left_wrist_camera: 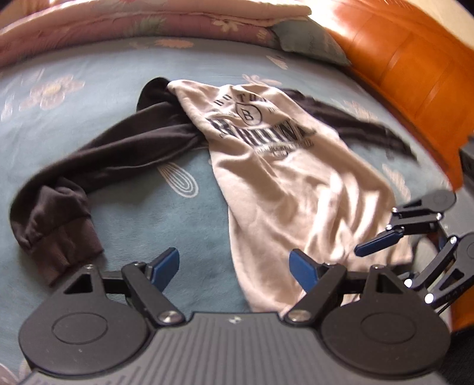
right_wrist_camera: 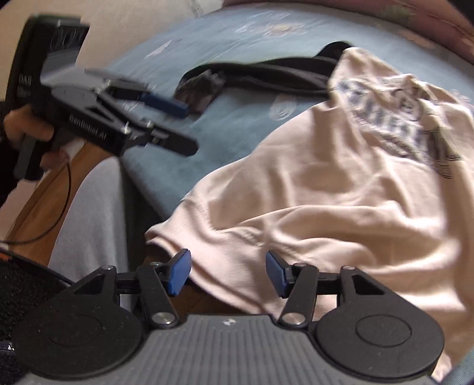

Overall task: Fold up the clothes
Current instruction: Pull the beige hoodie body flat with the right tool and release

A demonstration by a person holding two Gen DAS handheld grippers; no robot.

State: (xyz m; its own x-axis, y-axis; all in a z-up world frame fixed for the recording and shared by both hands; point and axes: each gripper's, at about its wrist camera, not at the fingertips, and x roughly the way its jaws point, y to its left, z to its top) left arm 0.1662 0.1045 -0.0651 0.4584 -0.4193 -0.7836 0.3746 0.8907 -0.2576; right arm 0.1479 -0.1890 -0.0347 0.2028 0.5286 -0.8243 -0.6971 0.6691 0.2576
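A sweatshirt with a beige printed body (left_wrist_camera: 296,183) and black sleeves (left_wrist_camera: 97,165) lies crumpled on the blue flowered bed sheet (left_wrist_camera: 148,213). My left gripper (left_wrist_camera: 234,268) is open just above the sheet, its right pad at the edge of the beige hem and nothing gripped. In the right wrist view the beige body (right_wrist_camera: 326,192) fills the middle and the hem runs between the blue pads of my right gripper (right_wrist_camera: 227,271). The pads stand apart from the cloth, so that gripper is open. The left gripper (right_wrist_camera: 180,126) shows at upper left, held by a hand (right_wrist_camera: 26,127).
A pink flowered quilt (left_wrist_camera: 148,20) and a teal pillow (left_wrist_camera: 308,41) lie at the far end of the bed. An orange wooden bed frame (left_wrist_camera: 414,74) runs along the right. The bed's near edge drops off below the hem, with brown wood (right_wrist_camera: 38,207) beyond it.
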